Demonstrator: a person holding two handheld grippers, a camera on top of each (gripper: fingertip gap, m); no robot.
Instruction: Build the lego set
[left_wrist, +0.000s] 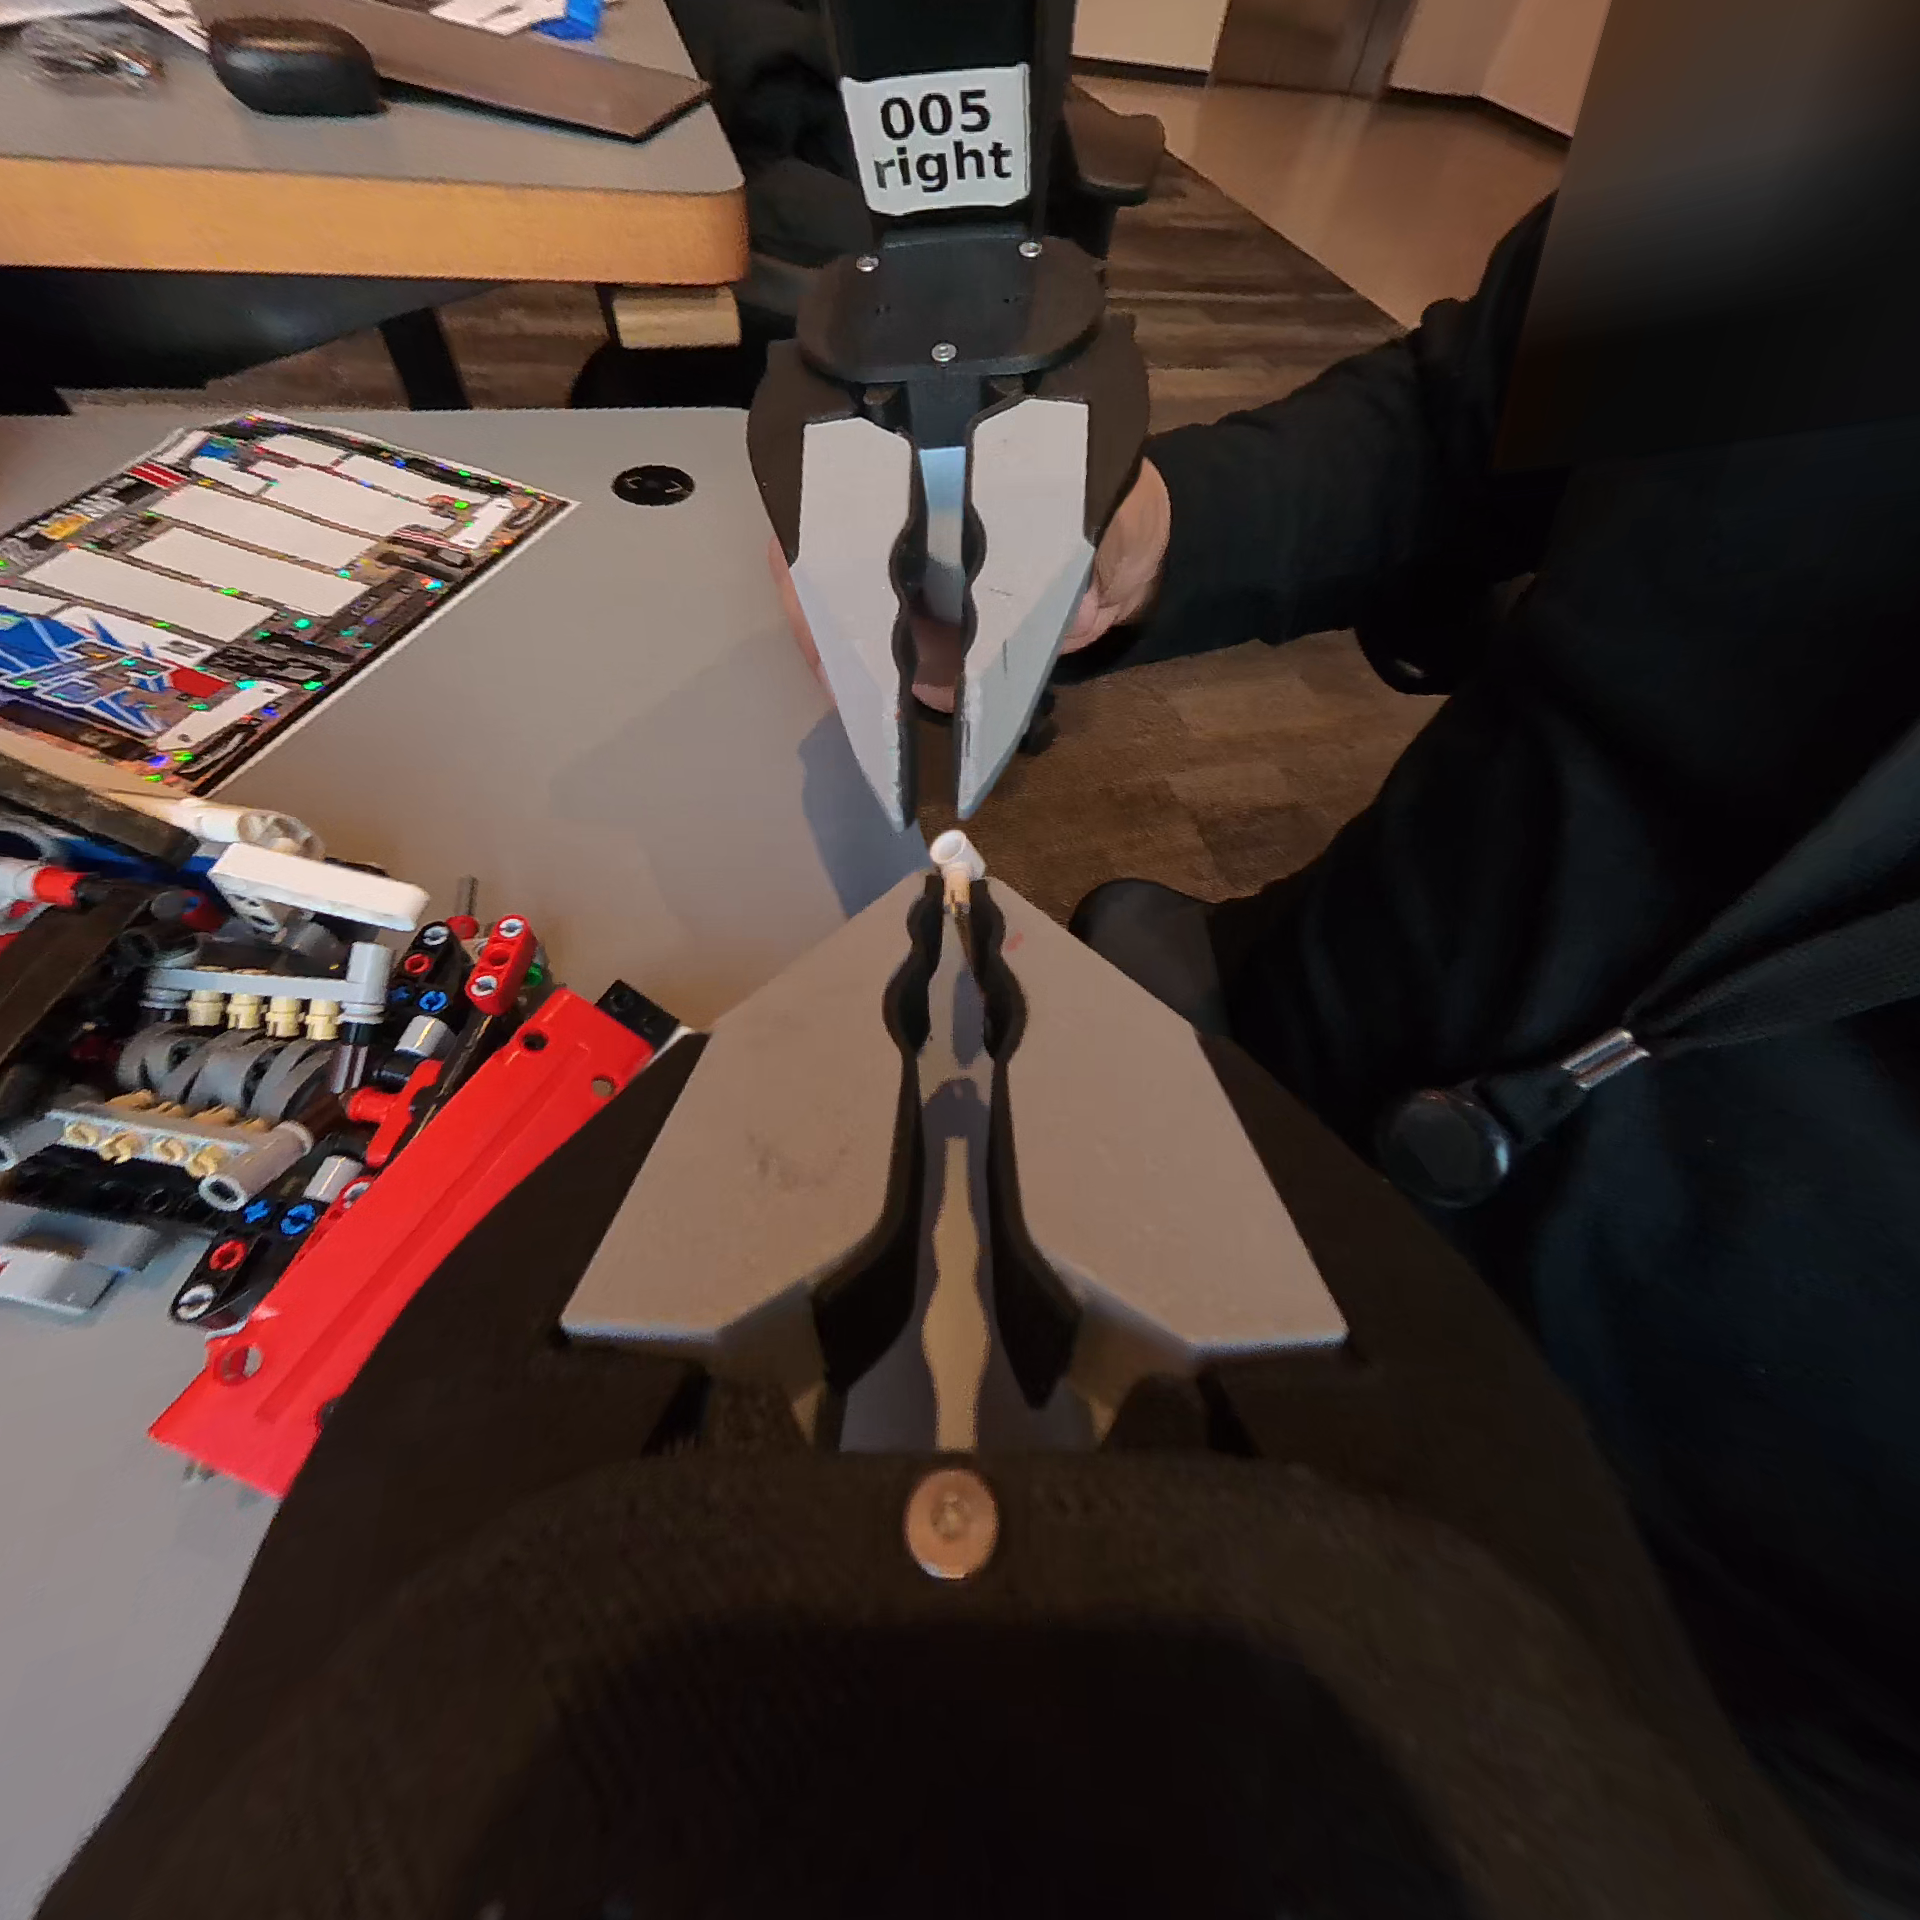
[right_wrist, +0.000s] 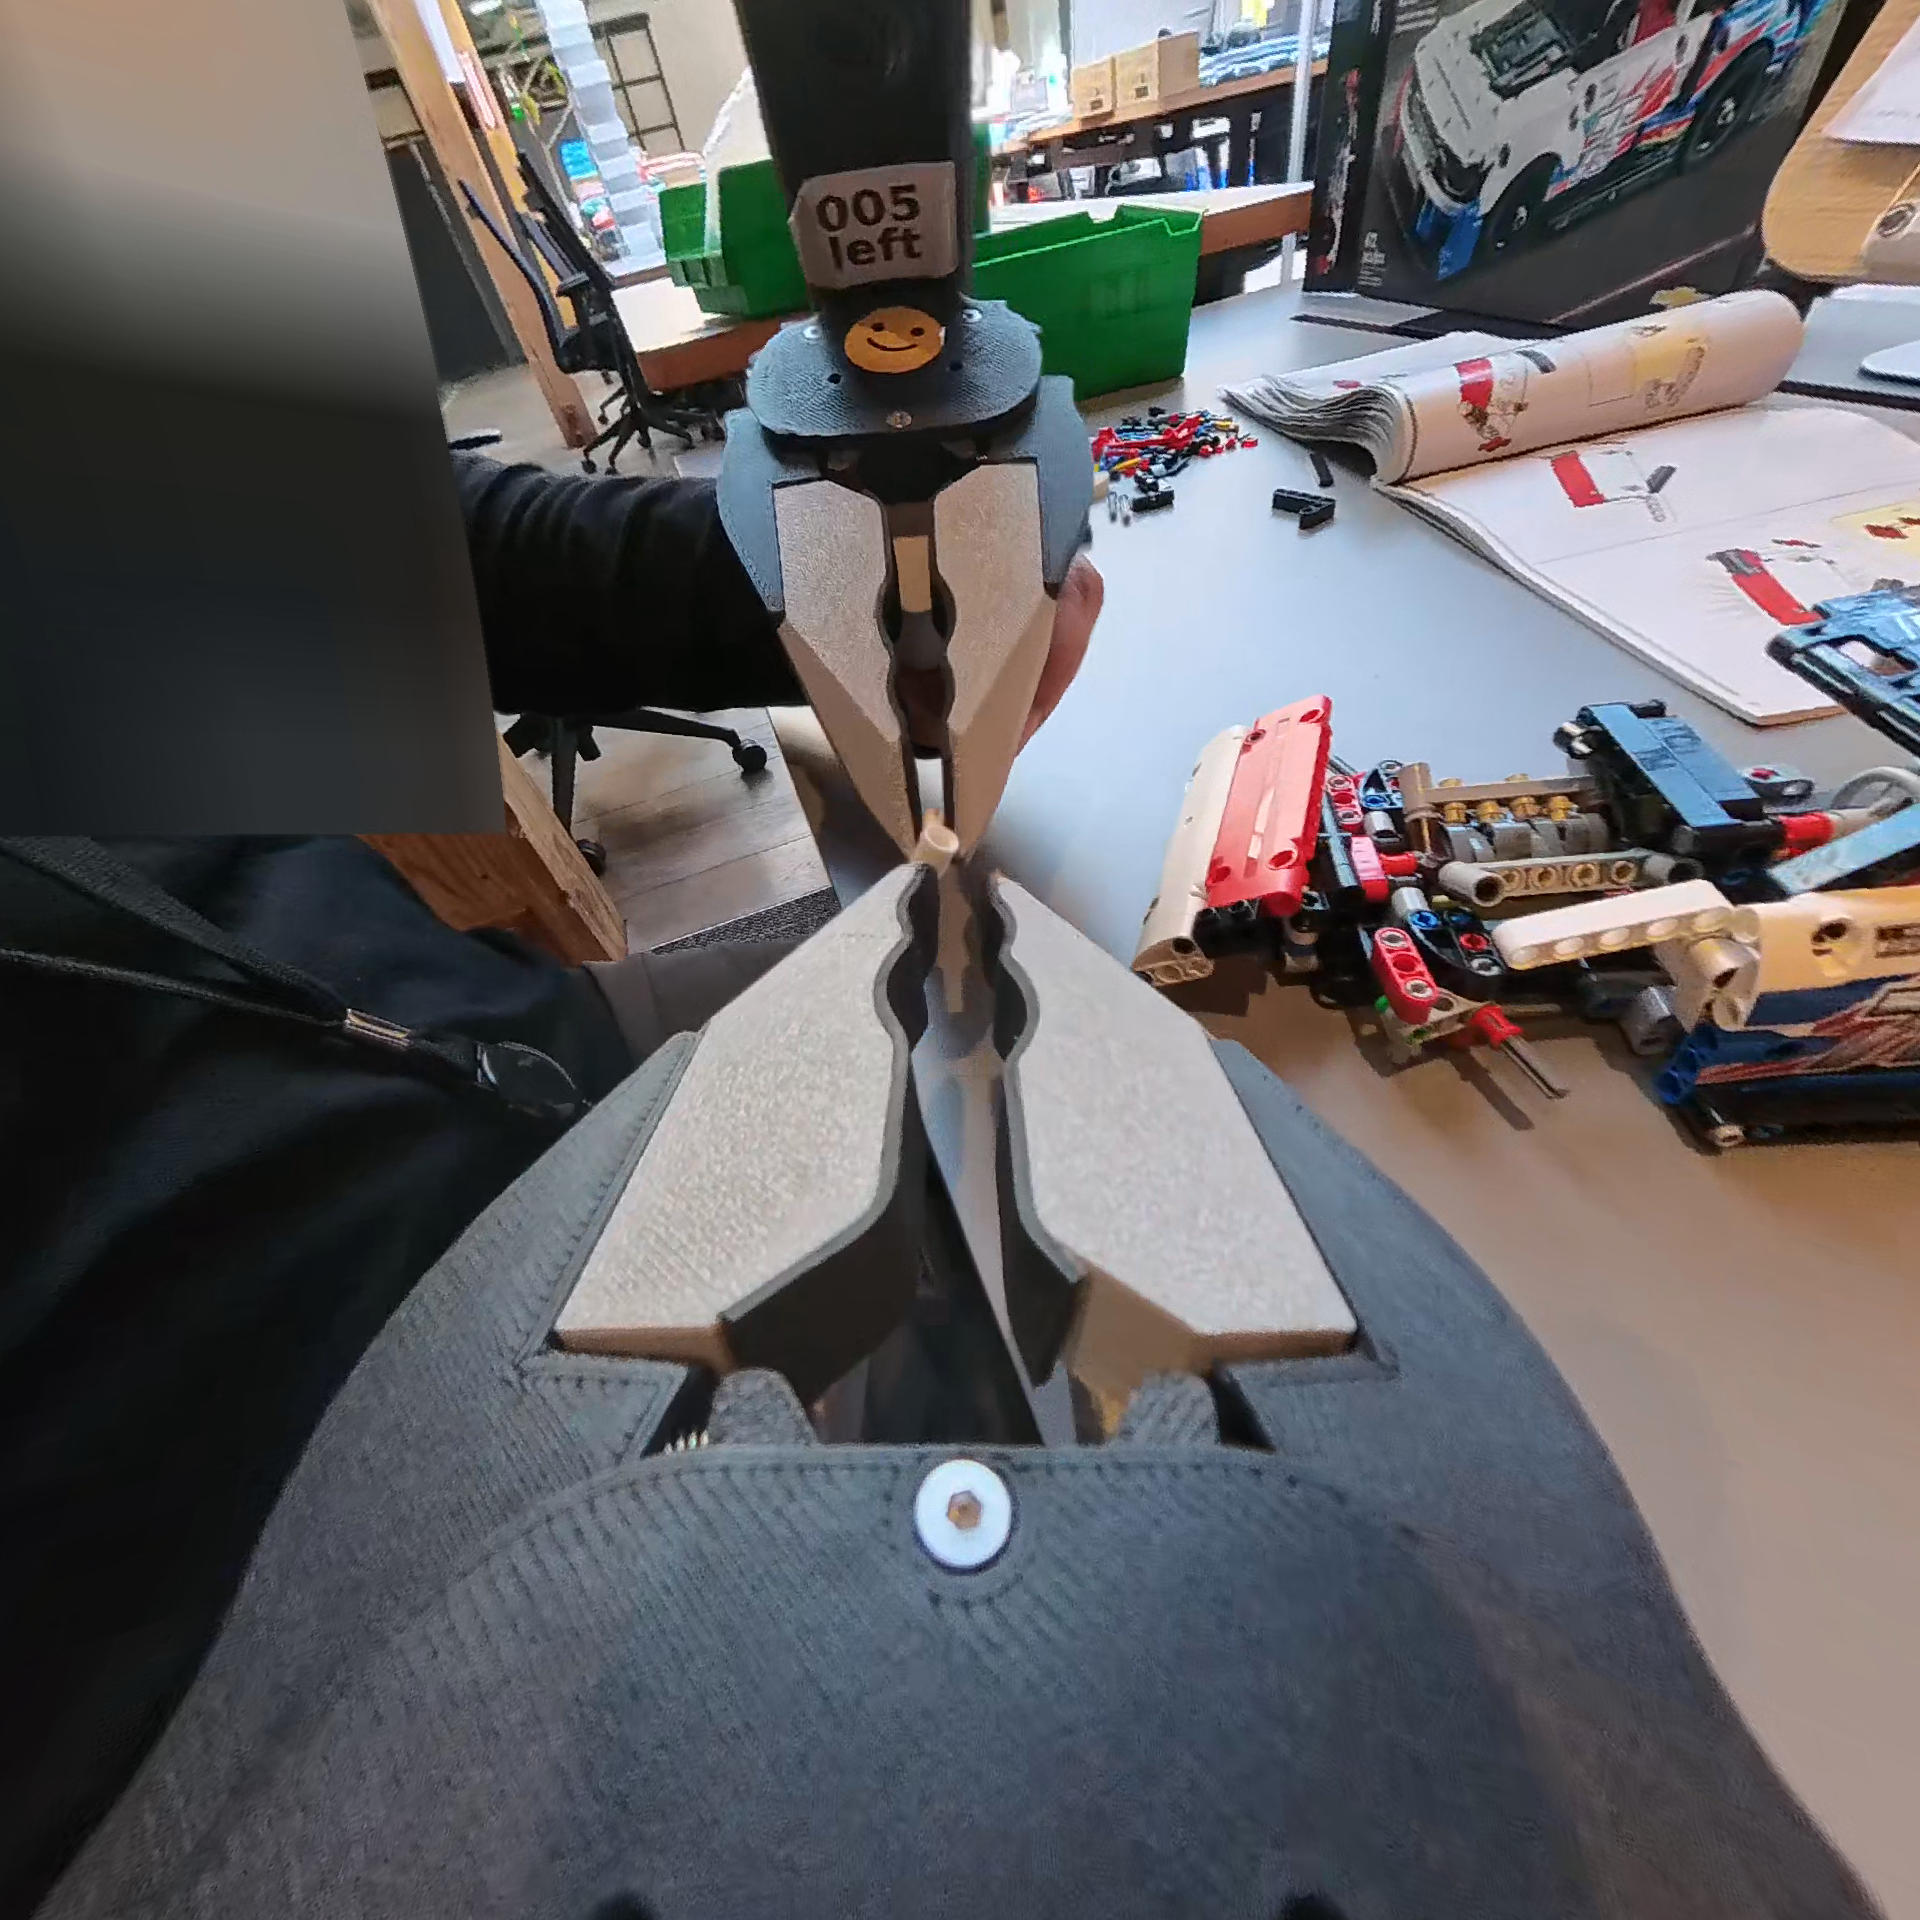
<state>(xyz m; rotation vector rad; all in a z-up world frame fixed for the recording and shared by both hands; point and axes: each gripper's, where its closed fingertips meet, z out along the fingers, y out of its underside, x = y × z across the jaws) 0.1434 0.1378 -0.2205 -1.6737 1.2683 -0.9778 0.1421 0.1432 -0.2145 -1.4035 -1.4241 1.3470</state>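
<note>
Pinching a small white connector piece (left_wrist: 958, 854) at its very tips, the left hand-held gripper (left_wrist: 954, 891) is closed down on the part, which sticks out just past the fingertips. Tip to tip with it, the right hand-held gripper (left_wrist: 928, 816) points back from the far side, its jaws parted by only a narrow gap and its tips just short of the piece; in the right wrist view the same pale piece (right_wrist: 938, 844) sits between the two sets of tips, and I cannot tell whether the right hand-held gripper (right_wrist: 951, 883) touches it. Both tools meet off the edge of the grey table (left_wrist: 644, 665), above the floor. On the table beside them lies the part-built lego car (right_wrist: 1507, 883), red, black, white and blue, with a sticker sheet (left_wrist: 239, 582) beyond it. Farther off lie an open instruction booklet (right_wrist: 1662, 540), a scatter of loose small pieces (right_wrist: 1164, 442), green bins (right_wrist: 1091, 281) and the set's box (right_wrist: 1558, 145).
</note>
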